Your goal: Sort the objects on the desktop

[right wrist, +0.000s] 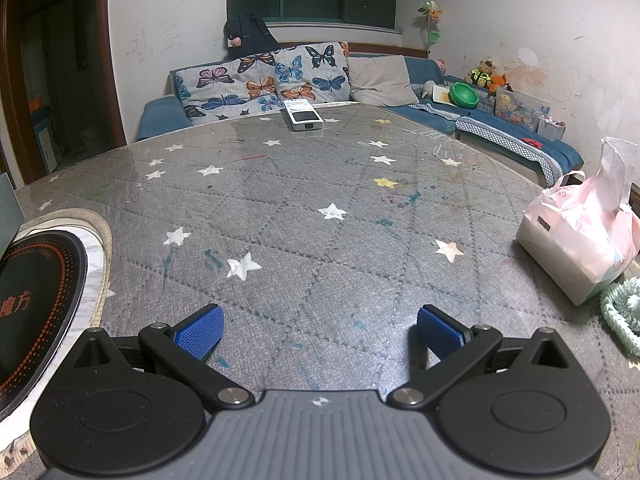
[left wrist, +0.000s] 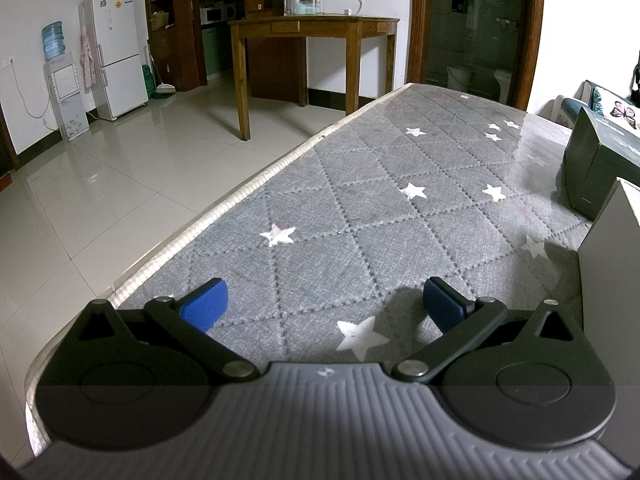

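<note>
Lengthwise, white remote (right wrist: 303, 116) pointing toward sofa (right wrist: 432, 110)

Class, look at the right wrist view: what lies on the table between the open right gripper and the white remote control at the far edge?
Nothing: between right gripper and remote control lies bare star-patterned table cover.

Remote (right wrist: 303, 117): far centre of table (right wrist: 320, 216)
Tissue pack (right wrist: 576, 240): right edge
Round cooktop (right wrist: 36, 304): lower left
Boxes (left wrist: 600, 172): right, left-wrist view
</note>
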